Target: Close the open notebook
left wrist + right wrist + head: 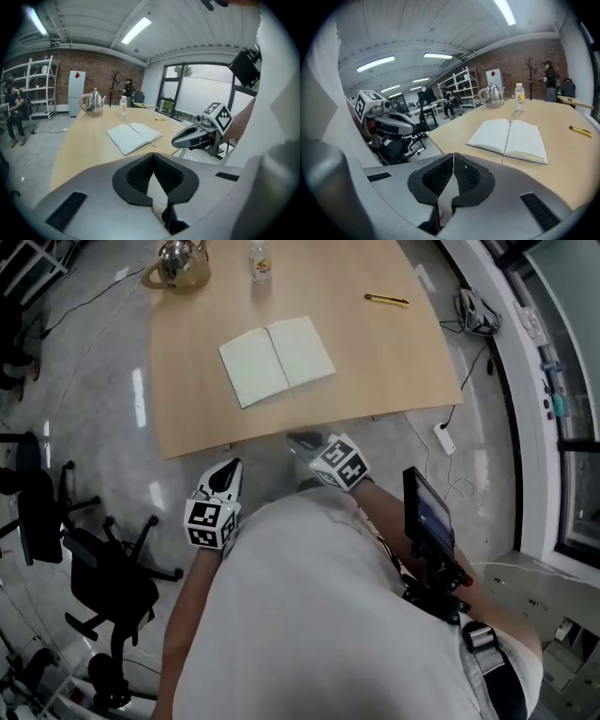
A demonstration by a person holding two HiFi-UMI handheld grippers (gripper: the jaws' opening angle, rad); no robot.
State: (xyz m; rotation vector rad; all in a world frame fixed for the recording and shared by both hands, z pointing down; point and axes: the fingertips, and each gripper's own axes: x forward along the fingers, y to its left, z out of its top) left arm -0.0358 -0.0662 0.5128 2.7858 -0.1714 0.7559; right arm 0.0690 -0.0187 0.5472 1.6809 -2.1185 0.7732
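Observation:
An open notebook [277,360] with blank cream pages lies flat on the wooden table [375,371], near its front edge. In the left gripper view the notebook [133,136] lies ahead, and in the right gripper view the notebook [511,138] is ahead and to the right. My left gripper [228,472] hangs below the table's front edge, off the table, shut and empty. My right gripper [302,441] is just short of that edge, below the notebook, also shut with nothing between its tips. Each gripper shows in the other's view: the right gripper [180,138] and the left gripper [401,127].
A metal kettle [178,263] on a round stand, a small bottle [261,261] and a yellow pen [386,300] sit at the table's far side. Black office chairs [103,577] stand on the floor to the left. A power strip [443,438] and cables lie right.

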